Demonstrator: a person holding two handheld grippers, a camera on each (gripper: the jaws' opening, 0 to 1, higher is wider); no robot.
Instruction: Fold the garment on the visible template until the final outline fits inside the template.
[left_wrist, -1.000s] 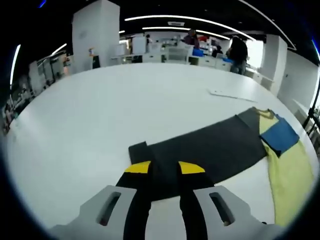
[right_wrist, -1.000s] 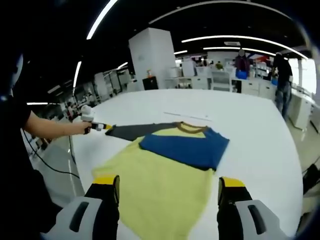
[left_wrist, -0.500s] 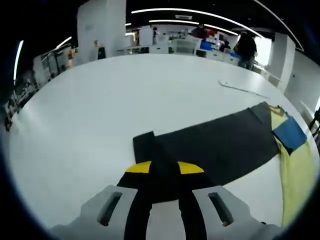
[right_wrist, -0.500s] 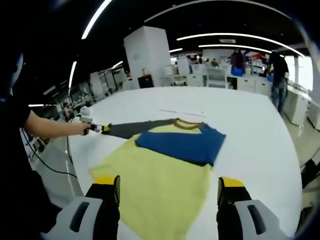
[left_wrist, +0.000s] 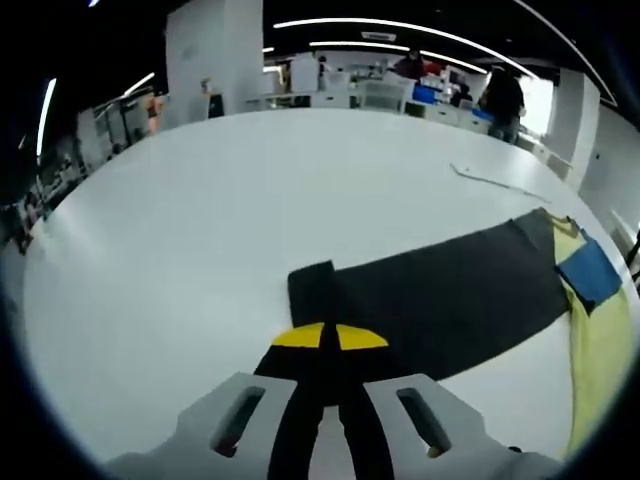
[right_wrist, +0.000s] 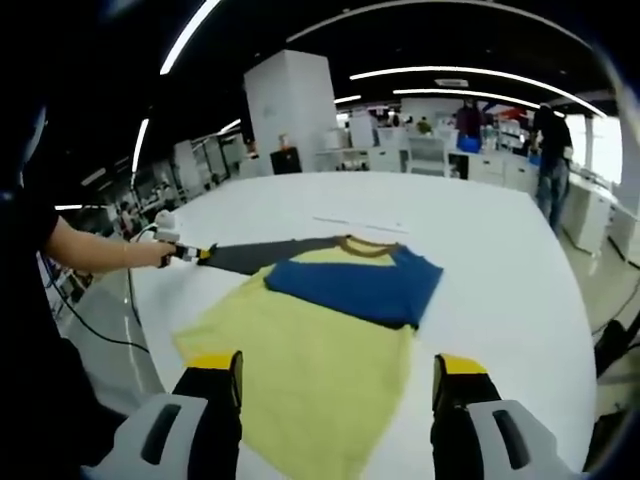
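While distant people stand at desks, the white table (left_wrist: 180, 230) bears the garment (right_wrist: 320, 320).

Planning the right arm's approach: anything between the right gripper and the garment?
Nothing visible. The right gripper hangs open over the yellow body of the long-sleeved garment, with no other object on the white table between them.

- A garment (right_wrist: 320, 330) lies flat on a table (left_wrist: 200, 220).
- One sleeve (left_wrist: 440, 305) stretches out sideways, its cuff at the left gripper (left_wrist: 330, 340).
- The other sleeve (right_wrist: 350, 290) lies folded across the chest.
- The right gripper (right_wrist: 335, 375) hovers near the hem.
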